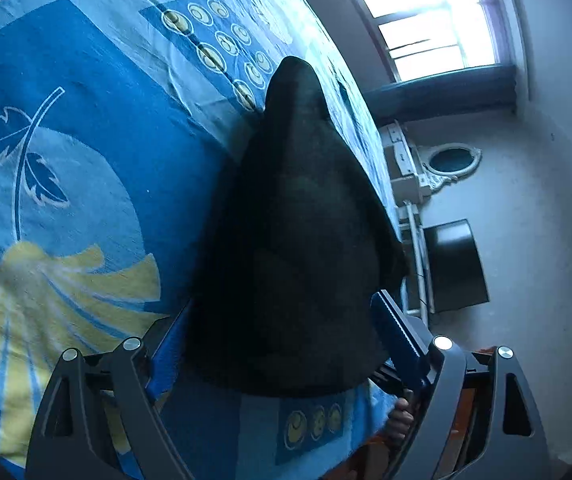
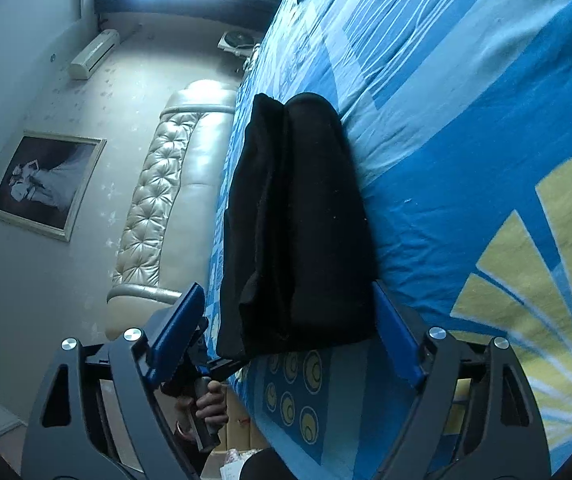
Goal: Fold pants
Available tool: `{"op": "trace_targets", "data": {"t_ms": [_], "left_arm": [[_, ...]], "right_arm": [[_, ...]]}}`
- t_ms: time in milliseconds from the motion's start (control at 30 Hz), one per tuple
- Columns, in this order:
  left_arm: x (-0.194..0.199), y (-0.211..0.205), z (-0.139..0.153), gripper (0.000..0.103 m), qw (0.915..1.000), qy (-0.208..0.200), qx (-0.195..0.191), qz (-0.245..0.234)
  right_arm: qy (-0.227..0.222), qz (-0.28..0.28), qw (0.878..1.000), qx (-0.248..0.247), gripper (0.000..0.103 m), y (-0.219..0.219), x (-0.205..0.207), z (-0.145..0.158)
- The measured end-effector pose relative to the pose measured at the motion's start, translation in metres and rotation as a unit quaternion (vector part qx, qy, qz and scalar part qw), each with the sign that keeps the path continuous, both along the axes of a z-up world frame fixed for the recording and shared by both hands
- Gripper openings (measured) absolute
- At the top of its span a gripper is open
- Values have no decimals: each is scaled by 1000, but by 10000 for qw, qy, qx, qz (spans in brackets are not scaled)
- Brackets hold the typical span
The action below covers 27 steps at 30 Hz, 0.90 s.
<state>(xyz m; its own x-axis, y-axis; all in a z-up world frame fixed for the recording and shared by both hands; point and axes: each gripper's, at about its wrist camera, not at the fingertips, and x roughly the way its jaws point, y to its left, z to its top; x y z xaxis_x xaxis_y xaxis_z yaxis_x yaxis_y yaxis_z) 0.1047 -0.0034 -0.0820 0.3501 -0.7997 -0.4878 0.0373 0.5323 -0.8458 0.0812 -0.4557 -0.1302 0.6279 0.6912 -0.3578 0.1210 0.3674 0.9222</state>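
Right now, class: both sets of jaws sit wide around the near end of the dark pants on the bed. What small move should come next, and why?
Probably close both grippers on the near end of the pants. Left gripper and right gripper straddle the cloth with jaws apart, so nothing is gripped yet, and the pants lie long on the bedspread.

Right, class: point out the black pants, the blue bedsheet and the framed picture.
black pants (image 2: 305, 220): right wrist view, middle of the folded stack.
blue bedsheet (image 1: 98, 128): left wrist view, bare patch beside the leaf print.
framed picture (image 2: 46, 184): right wrist view, centre of the image.
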Motion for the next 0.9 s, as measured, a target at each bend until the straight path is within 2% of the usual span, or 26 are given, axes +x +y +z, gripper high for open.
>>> {"op": "trace_targets", "data": {"t_ms": [33, 100, 133, 167, 200, 233, 267, 300, 367, 467, 633, 900], "left_arm": [[-1, -3, 1, 84, 10000, -28, 51, -5], [-1, -9, 3, 84, 9998, -57, 182, -48], [-4, -9, 2, 84, 9996, -65, 252, -65], [-3, -12, 2, 80, 9994, -39, 338, -58], [2, -12, 0, 65, 9990, 4, 446, -28], [2, -11, 0, 62, 9984, 72, 561, 10], [4, -7, -2, 57, 9988, 150, 471, 68], [3, -4, -3, 51, 9991, 200, 361, 122], [-1, 2, -5, 46, 9992, 297, 186, 185], [-6, 5, 1, 41, 9995, 151, 273, 112], [-8, 5, 7, 39, 9997, 94, 229, 81], [-8, 8, 6, 39, 9992, 33, 387, 36]], "right_arm": [[67, -40, 9999, -75, 77, 2, -1, -1], [300, -2, 9990, -329, 53, 10, 1, -3], [398, 24, 9980, -481, 49, 14, 1, -5], [392, -18, 9980, -496, 43, 15, 0, -6], [370, -76, 9986, -362, 38, 14, -2, -8], [356, -99, 9989, -272, 36, 13, -4, -9], [339, -124, 9991, -216, 34, 13, -6, -9], [316, -150, 9992, -167, 32, 12, -9, -8], [244, -164, 9995, -113, 30, 15, -15, -3], [173, -249, 9995, -3, 30, 13, -21, -1], [178, -258, 9995, 56, 30, 9, -32, -4], [199, -311, 9992, 176, 30, 4, -38, -10]]}}
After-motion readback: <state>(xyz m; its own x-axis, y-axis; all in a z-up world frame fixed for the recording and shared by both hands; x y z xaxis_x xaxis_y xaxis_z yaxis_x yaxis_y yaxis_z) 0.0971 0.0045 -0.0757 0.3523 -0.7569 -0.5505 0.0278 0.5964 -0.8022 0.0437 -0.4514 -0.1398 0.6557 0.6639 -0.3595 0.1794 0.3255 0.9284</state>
